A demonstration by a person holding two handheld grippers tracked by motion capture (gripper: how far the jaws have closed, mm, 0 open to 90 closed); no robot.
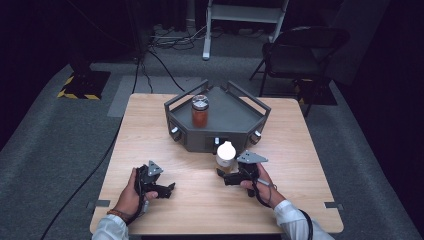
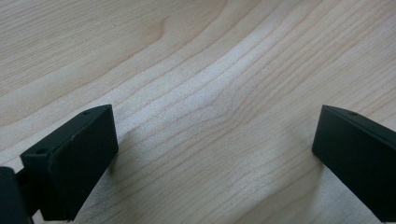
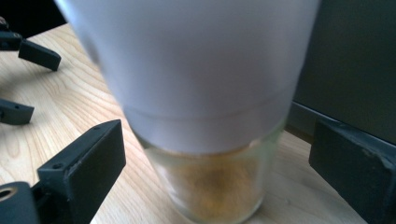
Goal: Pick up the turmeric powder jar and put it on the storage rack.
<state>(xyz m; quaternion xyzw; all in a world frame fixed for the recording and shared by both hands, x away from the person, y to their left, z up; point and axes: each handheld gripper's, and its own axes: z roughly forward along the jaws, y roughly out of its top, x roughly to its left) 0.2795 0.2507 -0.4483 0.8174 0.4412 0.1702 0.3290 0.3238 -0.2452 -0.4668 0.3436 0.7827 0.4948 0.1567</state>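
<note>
Table (image 1: 150,130) pale matt wood, fine grain; jar (image 3: 219,186) clear glass, smooth white plastic lid (image 3: 196,70); tray (image 1: 230,112) dark matt.

A tray (image 1: 250,125) sits at the far middle of the desk (image 1: 150,125), a jar (image 1: 200,111) standing in it. A second jar (image 1: 225,155) stands on the desk just before the tray, between the right gripper's (image 1: 223,176) jaws. The left gripper (image 1: 166,190) hangs over the near left.

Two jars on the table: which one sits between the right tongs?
The white-lidded jar with yellowish powder, standing on the table before the grey tray. The right tongs straddle it, open. The metal-lidded reddish jar stands inside the tray.
</note>
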